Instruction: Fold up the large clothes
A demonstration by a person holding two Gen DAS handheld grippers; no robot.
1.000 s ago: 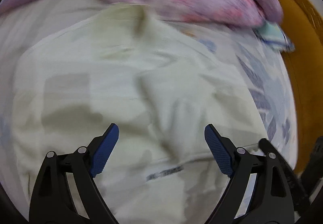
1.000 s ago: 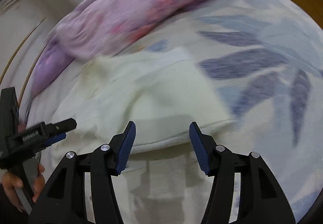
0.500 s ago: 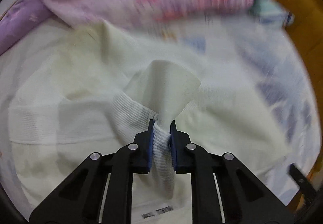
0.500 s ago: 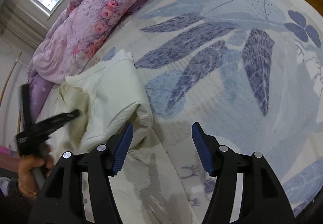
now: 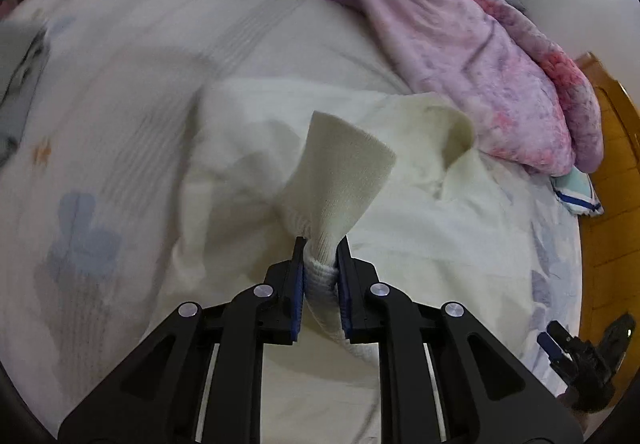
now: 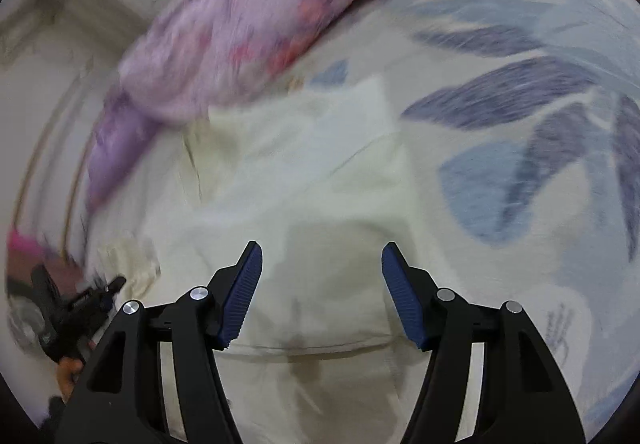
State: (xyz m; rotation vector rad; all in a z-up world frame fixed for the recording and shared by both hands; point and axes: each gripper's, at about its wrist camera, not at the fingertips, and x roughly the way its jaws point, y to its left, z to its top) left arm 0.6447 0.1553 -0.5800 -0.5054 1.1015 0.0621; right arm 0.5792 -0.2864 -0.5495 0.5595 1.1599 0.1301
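A cream knit garment (image 5: 400, 228) lies spread on the bed. My left gripper (image 5: 321, 252) is shut on its ribbed cuff (image 5: 340, 172), which stands up bunched between the blue pads above the fabric. In the right wrist view the same garment (image 6: 304, 180) lies flat and wrinkled below my right gripper (image 6: 322, 264), which is open and empty just above it. The left gripper also shows small at the far left of the right wrist view (image 6: 80, 304), and the right gripper at the lower right of the left wrist view (image 5: 576, 356).
The bed sheet (image 6: 520, 116) is white with blue leaf prints. A pink and purple floral quilt (image 5: 460, 28) is heaped along the far side. A teal pillow (image 5: 576, 192) lies by the orange wooden headboard (image 5: 612, 204).
My left gripper closed on the cuff and lifted it, then swung left. My right gripper swung back over the garment and stayed open.
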